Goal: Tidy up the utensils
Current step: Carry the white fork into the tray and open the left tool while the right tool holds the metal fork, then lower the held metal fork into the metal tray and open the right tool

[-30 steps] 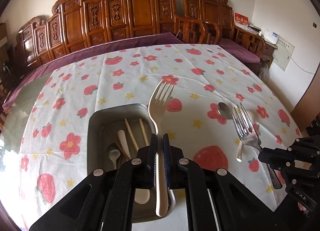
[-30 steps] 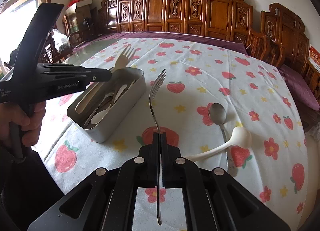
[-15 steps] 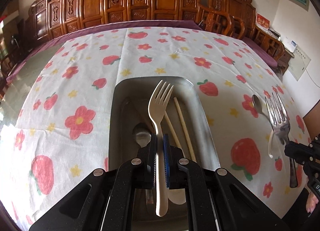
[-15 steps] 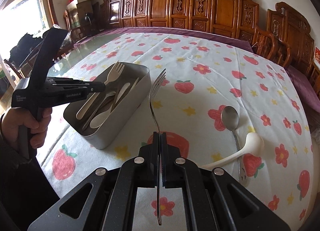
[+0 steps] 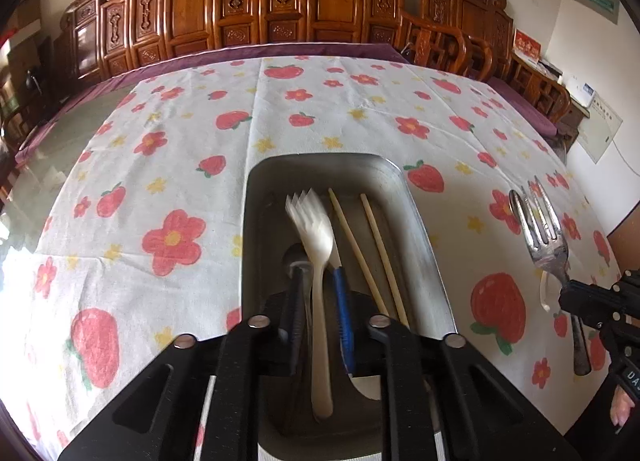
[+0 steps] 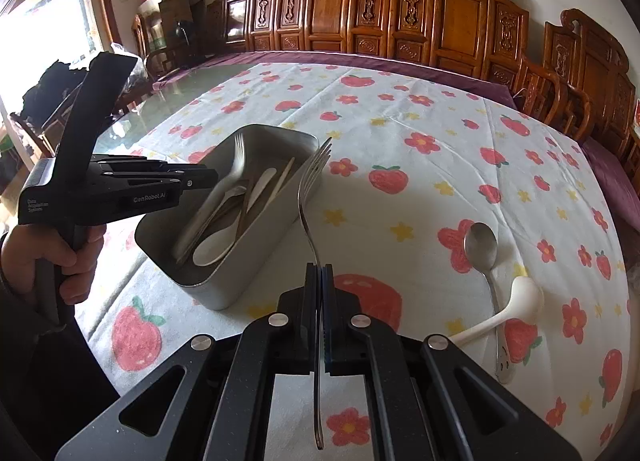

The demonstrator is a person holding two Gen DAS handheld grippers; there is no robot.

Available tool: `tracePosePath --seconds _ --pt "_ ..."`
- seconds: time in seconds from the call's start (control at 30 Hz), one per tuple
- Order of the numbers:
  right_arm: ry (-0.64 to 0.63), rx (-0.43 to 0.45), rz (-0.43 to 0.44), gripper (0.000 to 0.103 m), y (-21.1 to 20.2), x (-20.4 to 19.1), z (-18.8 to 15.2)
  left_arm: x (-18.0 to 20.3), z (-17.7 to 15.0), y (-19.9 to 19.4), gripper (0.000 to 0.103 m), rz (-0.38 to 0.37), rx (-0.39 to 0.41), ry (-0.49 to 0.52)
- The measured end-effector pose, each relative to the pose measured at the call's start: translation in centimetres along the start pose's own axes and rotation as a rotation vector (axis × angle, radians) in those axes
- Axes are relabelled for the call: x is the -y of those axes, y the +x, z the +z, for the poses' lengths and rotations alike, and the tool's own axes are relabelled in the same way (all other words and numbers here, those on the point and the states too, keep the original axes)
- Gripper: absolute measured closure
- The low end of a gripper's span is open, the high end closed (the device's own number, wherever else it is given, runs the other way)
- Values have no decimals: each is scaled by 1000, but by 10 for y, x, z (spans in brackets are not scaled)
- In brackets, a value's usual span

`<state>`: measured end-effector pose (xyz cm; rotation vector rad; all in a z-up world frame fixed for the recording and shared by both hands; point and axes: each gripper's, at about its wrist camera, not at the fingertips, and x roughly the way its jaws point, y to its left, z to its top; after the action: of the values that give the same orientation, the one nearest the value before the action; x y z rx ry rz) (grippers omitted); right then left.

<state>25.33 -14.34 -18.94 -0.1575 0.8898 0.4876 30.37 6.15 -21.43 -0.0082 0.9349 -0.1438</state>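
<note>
My left gripper (image 5: 318, 273) hangs over the metal utensil box (image 5: 420, 221) with its jaws apart. A cream plastic fork (image 5: 316, 237), blurred, lies loose between them, inside the box. The box also holds two chopsticks (image 5: 376, 245), a metal spoon and a cream spoon. My right gripper (image 6: 319, 273) is shut on a metal fork (image 6: 310, 189), held tines up just right of the box (image 6: 256, 261). The left gripper (image 6: 200, 179) also shows in the right wrist view.
A metal spoon (image 6: 482, 249) and a cream ladle-shaped spoon (image 6: 516, 301) lie on the strawberry tablecloth (image 6: 420, 181) to the right. Carved wooden chairs (image 5: 280, 13) ring the table's far side. The person's hand (image 6: 52, 261) grips the left handle.
My left gripper moved over the box and lower, then opened; the cream fork left its grip and dropped into the box. My right gripper kept the metal fork and drifted slightly.
</note>
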Motion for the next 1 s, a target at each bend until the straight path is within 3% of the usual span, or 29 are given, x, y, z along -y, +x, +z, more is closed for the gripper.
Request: tracePosePath --seconds 0.13,0.27,0.53,0.7,0.77,1.0 --pt "-8 -1 8 100 2 -9 5 -7 2 -10 84 -8 21 -13" --pt "-21 4 22 100 2 -20 12 -16 3 -25 76 4 61 -23" --pt "-18 10 63 100 11 -37 34 -40 5 -39 74 52 95 -42" --pt "-4 1 92 100 25 -47 48 -62 4 -44 56 73 103 -77" --pt "3 -4 101 100 31 -50 53 -72 5 -46 44 96 112 -97" --pt "21 -32 120 100 58 -64 70 -94 4 -50 34 147 121 -132"
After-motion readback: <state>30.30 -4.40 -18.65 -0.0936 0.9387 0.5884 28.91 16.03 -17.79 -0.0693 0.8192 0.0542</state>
